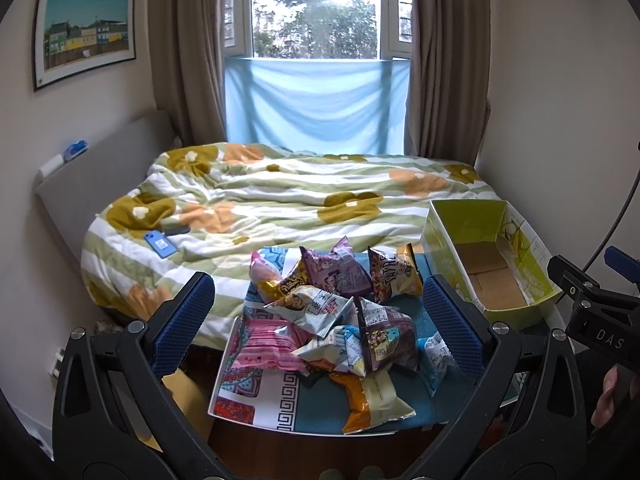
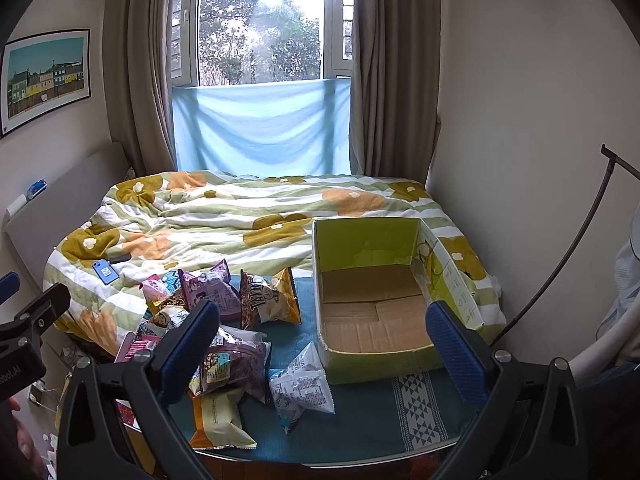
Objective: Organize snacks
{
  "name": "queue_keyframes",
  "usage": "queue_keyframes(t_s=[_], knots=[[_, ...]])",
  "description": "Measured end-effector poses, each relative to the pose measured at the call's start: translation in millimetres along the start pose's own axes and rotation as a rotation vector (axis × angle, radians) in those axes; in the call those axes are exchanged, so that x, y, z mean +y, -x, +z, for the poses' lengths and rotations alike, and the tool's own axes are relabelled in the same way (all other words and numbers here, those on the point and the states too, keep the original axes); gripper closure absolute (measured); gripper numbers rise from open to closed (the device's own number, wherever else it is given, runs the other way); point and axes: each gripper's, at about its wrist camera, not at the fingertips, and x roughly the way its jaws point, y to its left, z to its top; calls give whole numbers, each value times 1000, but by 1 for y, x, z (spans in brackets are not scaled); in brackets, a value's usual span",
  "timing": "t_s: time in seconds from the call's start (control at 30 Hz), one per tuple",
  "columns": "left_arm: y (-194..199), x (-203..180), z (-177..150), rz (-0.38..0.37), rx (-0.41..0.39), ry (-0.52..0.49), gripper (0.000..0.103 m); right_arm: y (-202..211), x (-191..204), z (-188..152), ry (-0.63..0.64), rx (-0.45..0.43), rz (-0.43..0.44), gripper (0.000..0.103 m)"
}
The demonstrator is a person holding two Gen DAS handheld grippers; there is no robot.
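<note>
Many snack bags [image 1: 332, 312], one [image 2: 270, 300] reading "TAYRE"

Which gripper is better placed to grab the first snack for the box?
Probably left. The left gripper, open, frames the snack pile. The right gripper, also open, faces the empty green box, with the pile off to its left.
</note>
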Motion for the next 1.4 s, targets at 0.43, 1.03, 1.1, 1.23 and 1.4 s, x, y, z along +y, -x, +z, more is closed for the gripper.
queue_keyframes(t_s=[0.43,1.03,1.1,1.23,1.4], knots=[[1,3,-1,-4,0,1,1,0,3,-1,0,-2,0,0],[-58,-4,-47,-112,278,39,1,-8,-12,-28,-53,104,2,0],[-70,-10,-62,-129,321,63,1,-17,-18,-40,-67,138,19,0],[-99,-23,-96,-120,405,93,1,-45,-30,-64,-87,214,81,0],[-136,-38,-137,-111,478,148,1,-87,-37,-89,-67,284,159,0]])
